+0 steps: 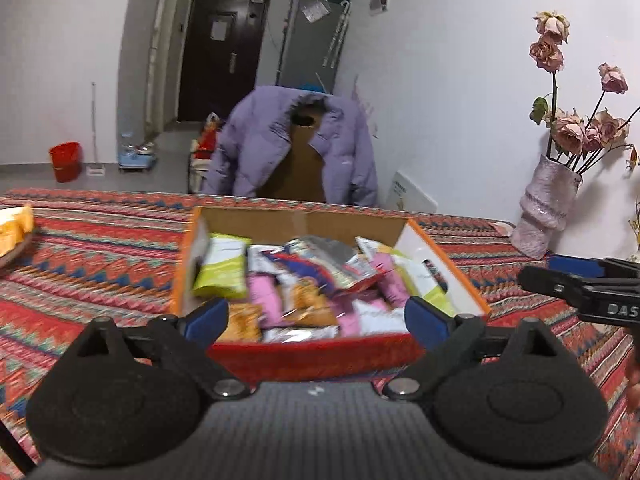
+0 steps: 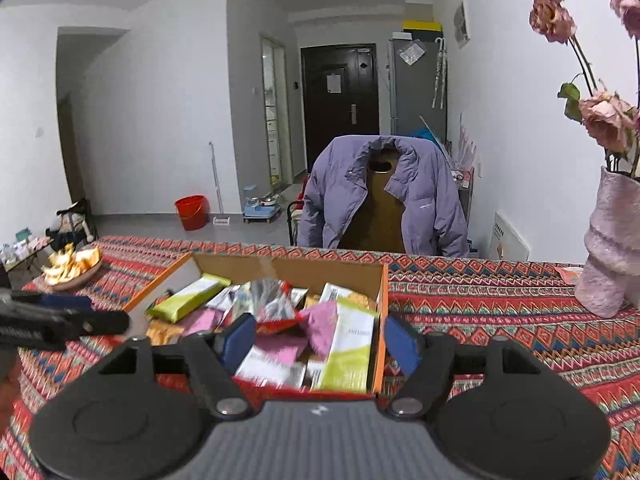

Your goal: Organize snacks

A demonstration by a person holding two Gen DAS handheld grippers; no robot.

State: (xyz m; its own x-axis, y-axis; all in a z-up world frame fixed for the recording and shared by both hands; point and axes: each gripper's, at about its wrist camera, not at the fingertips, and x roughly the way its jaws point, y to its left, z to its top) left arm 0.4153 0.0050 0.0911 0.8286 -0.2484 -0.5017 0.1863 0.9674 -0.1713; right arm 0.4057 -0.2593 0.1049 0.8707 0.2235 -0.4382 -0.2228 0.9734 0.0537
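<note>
My left gripper [image 1: 316, 316] fingers stood wide and empty, right gripper [image 2: 318, 342] fingers parted, holding nothing, box [image 1: 312, 354] of snacks [image 1: 288, 280] at twelve o'clock on desk [image 1: 100, 264], vase [image 1: 546, 210] at two.

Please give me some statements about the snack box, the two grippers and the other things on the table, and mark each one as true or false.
1. The cardboard box holds many snack packets. True.
2. The left gripper is shut on a green packet. False: its jaws stand open with nothing pressed between them, and the green packet lies in the box.
3. A vase with dried roses stands on the patterned tablecloth. True.
4. The right gripper holds a pink packet. False: it is open and grips nothing.
5. A purple jacket hangs over a chair behind the table. True.
6. The box is closed with a lid. False: it is open at the top.
</note>
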